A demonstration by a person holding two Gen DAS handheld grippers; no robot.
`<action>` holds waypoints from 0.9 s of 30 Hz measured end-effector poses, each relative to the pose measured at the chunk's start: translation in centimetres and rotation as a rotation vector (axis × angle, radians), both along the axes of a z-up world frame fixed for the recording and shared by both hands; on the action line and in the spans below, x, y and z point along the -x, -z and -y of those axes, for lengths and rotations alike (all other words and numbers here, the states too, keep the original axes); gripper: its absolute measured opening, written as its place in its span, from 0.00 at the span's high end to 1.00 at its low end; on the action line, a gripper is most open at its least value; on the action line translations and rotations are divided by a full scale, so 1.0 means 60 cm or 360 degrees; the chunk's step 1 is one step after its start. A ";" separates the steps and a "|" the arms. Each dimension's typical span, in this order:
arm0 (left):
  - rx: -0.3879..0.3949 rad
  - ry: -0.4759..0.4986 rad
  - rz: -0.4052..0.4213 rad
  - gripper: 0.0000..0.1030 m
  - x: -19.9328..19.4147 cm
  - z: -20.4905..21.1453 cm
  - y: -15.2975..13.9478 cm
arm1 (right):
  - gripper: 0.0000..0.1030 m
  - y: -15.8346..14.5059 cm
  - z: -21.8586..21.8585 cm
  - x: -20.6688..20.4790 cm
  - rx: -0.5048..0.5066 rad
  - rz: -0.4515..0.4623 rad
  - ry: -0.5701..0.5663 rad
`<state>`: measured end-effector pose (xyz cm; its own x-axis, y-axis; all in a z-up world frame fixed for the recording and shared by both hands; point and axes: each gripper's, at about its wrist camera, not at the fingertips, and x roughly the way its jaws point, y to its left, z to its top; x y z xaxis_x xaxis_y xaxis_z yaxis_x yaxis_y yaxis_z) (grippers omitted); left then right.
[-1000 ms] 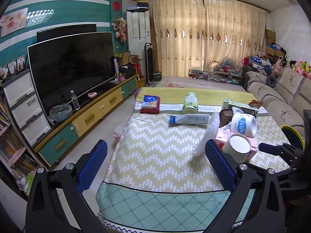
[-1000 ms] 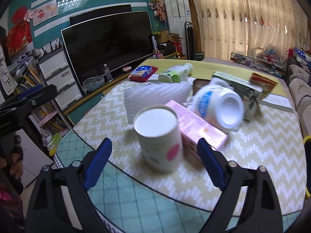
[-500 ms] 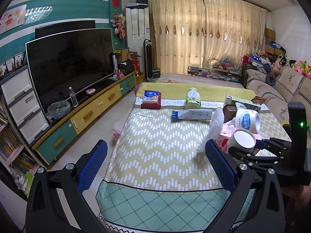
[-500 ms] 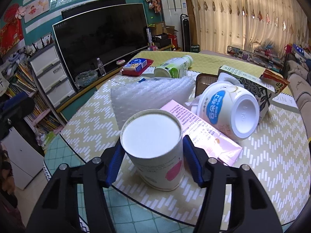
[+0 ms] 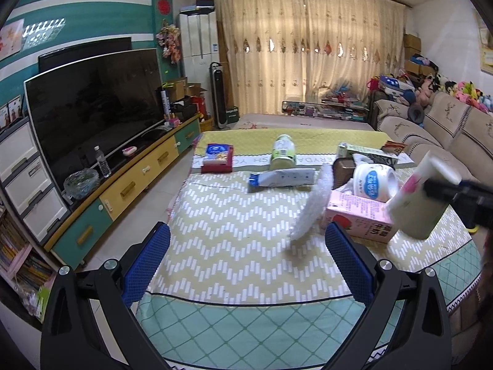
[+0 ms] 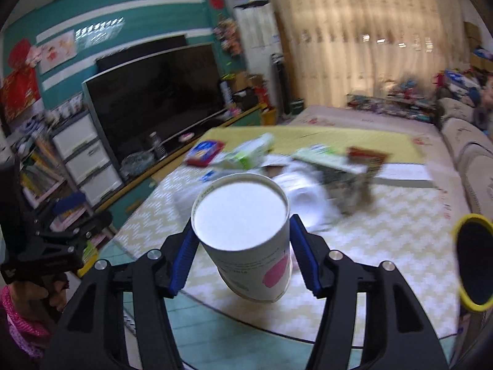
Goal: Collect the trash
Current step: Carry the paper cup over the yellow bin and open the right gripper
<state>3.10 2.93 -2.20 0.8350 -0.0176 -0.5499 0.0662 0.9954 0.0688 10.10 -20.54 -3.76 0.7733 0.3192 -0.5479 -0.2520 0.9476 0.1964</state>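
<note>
Because the paper cup (image 6: 246, 240) clamped in the right tongs (image 6: 243, 256), clear above the worktop (image 5: 234, 246), is probably light, thin-walled and crushable, grip mid-wall gently; the left tongs (image 5: 246, 265) gape empty.

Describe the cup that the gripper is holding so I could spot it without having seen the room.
Start at the low table with the yellow zigzag cloth, between the big television and the sofa. At its near sofa-side corner the right gripper holds a paper cup clear of the cloth. Unlike the white tub and pink carton lying there, it is plain cream with one pink blotch.
</note>
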 end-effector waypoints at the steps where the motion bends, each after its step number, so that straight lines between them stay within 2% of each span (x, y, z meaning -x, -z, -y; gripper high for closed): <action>1: -0.0003 0.0020 -0.0001 0.04 -0.002 0.008 0.001 | 0.46 -0.004 0.020 0.004 0.0003 0.0013 0.0049; 4: -0.0010 0.0062 -0.0009 0.04 -0.011 0.028 0.004 | 0.46 -0.010 0.095 0.006 0.0019 0.0025 0.0244; 7: 0.0002 0.0107 -0.0034 0.04 -0.021 0.049 0.013 | 0.46 -0.004 0.200 -0.001 -0.0023 -0.0020 0.0463; 11: 0.0005 0.0149 -0.0081 0.04 -0.047 0.078 0.027 | 0.45 0.015 0.336 -0.012 -0.0009 -0.0061 0.0800; 14: 0.0011 0.0162 -0.0109 0.04 -0.068 0.093 0.035 | 0.45 0.043 0.423 -0.030 0.0010 -0.0120 0.0979; 17: 0.0028 0.0181 -0.0127 0.04 -0.090 0.107 0.042 | 0.45 0.087 0.496 -0.064 0.0054 -0.0221 0.1110; 21: -0.0010 0.0201 -0.0146 0.04 -0.115 0.132 0.055 | 0.45 0.154 0.567 -0.108 0.0067 -0.0382 0.1198; 27: -0.0049 0.0262 -0.0209 0.04 -0.152 0.161 0.075 | 0.43 0.234 0.611 -0.134 0.0052 -0.0563 0.1269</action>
